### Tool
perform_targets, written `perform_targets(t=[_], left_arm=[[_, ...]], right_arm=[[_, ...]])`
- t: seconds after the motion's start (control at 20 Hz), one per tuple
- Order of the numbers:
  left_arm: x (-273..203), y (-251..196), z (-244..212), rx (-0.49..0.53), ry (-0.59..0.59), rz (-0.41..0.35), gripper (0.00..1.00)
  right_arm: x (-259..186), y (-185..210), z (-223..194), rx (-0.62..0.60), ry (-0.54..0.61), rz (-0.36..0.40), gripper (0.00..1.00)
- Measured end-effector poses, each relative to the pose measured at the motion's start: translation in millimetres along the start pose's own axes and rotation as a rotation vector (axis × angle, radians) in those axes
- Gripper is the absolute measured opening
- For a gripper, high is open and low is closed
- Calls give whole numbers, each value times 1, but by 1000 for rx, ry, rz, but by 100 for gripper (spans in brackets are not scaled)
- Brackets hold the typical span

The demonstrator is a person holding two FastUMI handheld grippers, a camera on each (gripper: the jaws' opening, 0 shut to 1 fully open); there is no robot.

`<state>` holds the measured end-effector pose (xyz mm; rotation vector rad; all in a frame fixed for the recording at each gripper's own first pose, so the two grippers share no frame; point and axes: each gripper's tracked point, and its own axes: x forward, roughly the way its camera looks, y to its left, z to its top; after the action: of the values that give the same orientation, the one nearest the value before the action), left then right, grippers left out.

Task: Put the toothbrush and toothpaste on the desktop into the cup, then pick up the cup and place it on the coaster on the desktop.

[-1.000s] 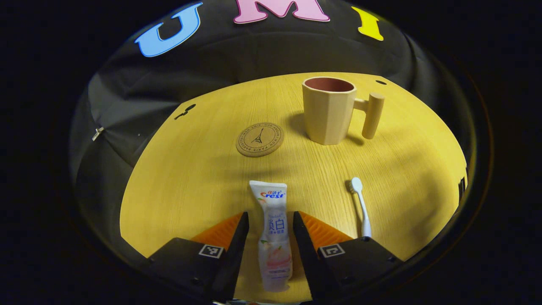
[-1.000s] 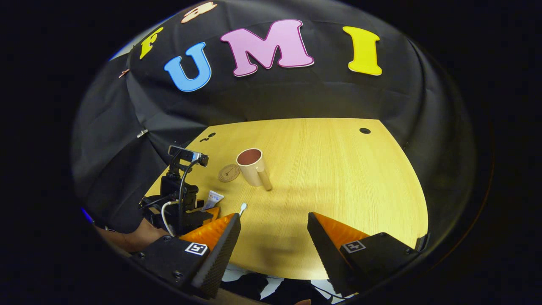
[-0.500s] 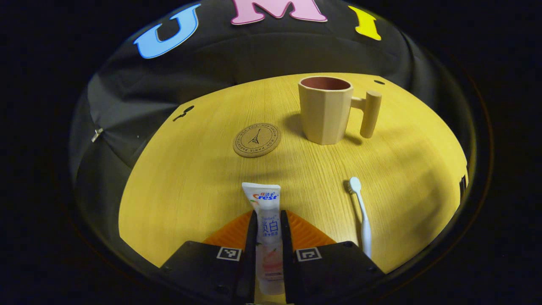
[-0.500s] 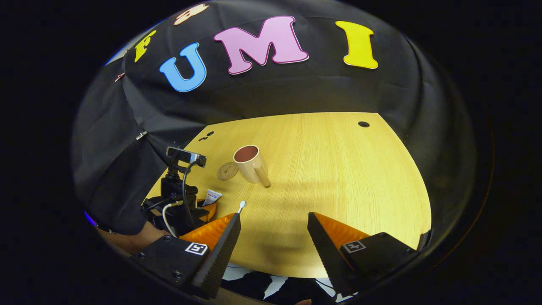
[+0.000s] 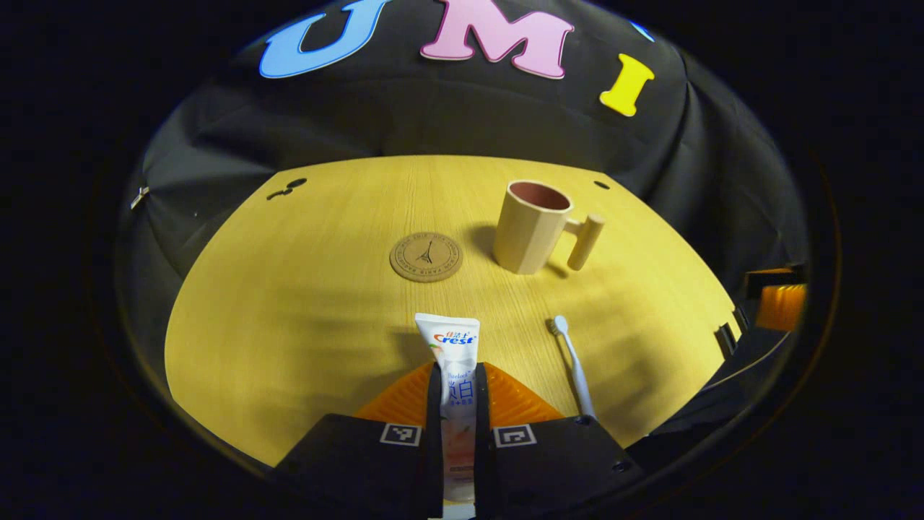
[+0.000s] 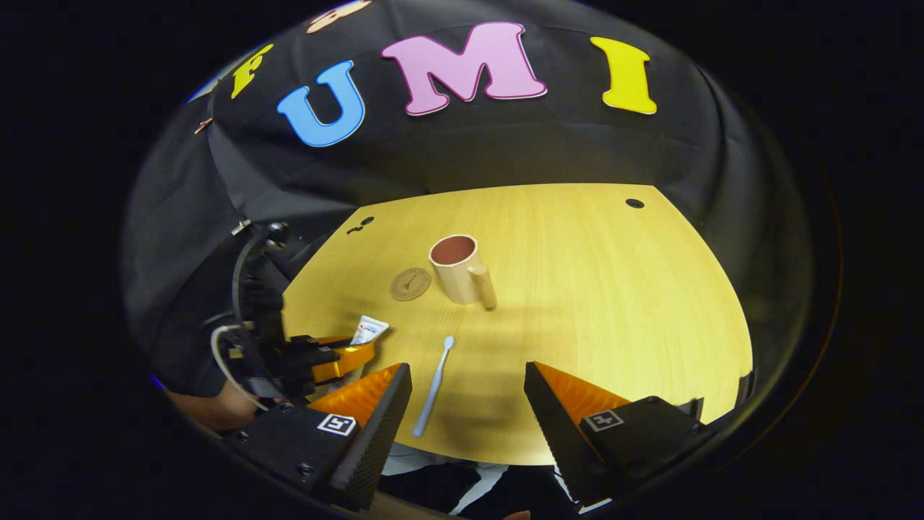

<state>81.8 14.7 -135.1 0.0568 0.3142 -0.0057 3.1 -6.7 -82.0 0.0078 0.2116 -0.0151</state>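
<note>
My left gripper [image 5: 456, 374] is shut on a white toothpaste tube [image 5: 449, 341], whose flat end sticks out forward and seems raised off the wooden table [image 5: 289, 303]. A white toothbrush [image 5: 574, 361] lies to its right. Farther back stand a beige cup [image 5: 530, 227] with a peg handle and a round cork coaster [image 5: 426, 256] to its left. In the right gripper view, my right gripper [image 6: 468, 408] is open above the table's near edge. The toothbrush [image 6: 433, 386] lies just inside its left finger. The left gripper [image 6: 339, 357] holds the toothpaste [image 6: 367, 330] beyond that, with the cup [image 6: 458, 271] and coaster [image 6: 410, 284] behind.
Black cloth walls the table [image 6: 613, 289] on three sides. Small dark holes mark its far corners [image 6: 634, 204]. A hand [image 6: 209, 404] and cables sit behind the left gripper. The right gripper [image 5: 776, 303] shows at the far right edge of the left gripper view.
My left gripper has shut on the toothpaste and then risen and drawn back with it. My right gripper has shifted so the toothbrush now lies by its left finger.
</note>
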Motion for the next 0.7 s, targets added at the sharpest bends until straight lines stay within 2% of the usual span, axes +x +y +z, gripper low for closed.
perform_targets(t=[0.05, 0.1, 0.3, 0.35, 0.4, 0.7], left_arm=[[-11, 4, 4, 7, -11, -13, 27], [-21, 8, 8, 12, -23, -24, 22], [-51, 30, 17, 23, -45, -41, 22], [-55, 38, 17, 24, -47, -40, 27], [-58, 43, 17, 26, -46, -40, 22], [-69, 71, 2, 10, -22, -29, 22]], right_arm=[[6, 7, -4, -8, 14, -4, 97], [13, 16, -8, -13, 24, -8, 97], [46, 33, -27, -17, 78, -55, 97], [54, 35, -31, -10, 92, -67, 97], [62, 37, -36, -4, 108, -77, 97], [105, 36, -58, 11, 185, -126, 95]])
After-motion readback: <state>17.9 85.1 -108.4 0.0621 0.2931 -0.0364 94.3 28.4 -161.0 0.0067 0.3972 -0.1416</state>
